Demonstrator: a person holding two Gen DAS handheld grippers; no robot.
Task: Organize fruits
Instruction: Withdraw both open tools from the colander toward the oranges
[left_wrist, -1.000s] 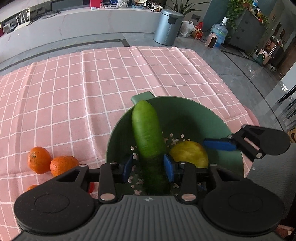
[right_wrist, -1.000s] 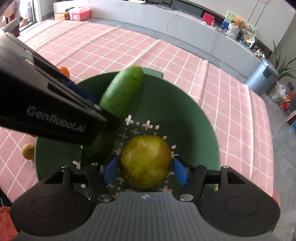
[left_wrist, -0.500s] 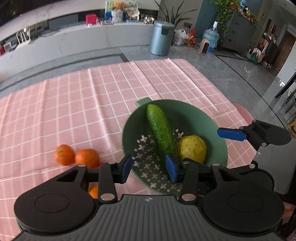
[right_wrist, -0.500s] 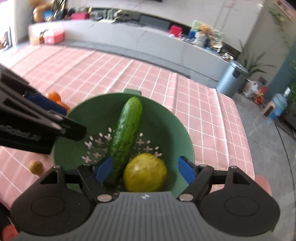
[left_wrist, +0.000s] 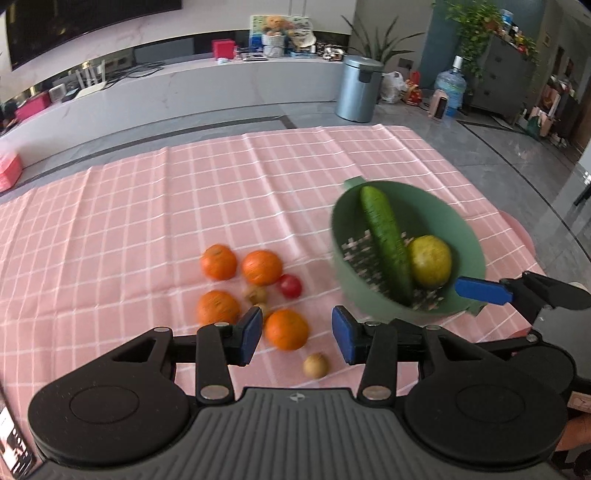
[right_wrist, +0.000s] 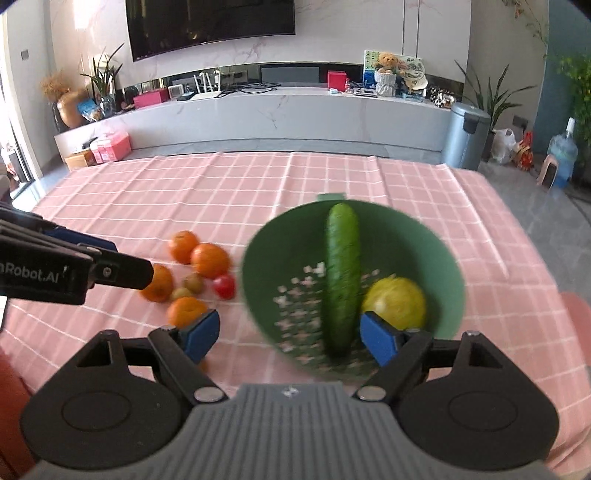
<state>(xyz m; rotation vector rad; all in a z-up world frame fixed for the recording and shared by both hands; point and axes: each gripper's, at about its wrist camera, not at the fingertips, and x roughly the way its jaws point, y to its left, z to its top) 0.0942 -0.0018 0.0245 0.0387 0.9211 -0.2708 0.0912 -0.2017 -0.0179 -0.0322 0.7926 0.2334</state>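
Note:
A green colander bowl stands on the pink checked cloth and holds a cucumber and a yellow-green fruit. Several oranges, a red tomato and small brown fruits lie on the cloth to the bowl's left. My left gripper is open and empty, raised above the nearest orange. My right gripper is open and empty, raised over the bowl's near rim.
The pink checked tablecloth covers the table; its right edge lies just past the bowl. A low white counter and a grey bin stand beyond the table's far side.
Both grippers have let go, the left of the cucumber and the right of the yellow-green fruit, and have drawn back and up from the bowl. The left one has swung left over the oranges.

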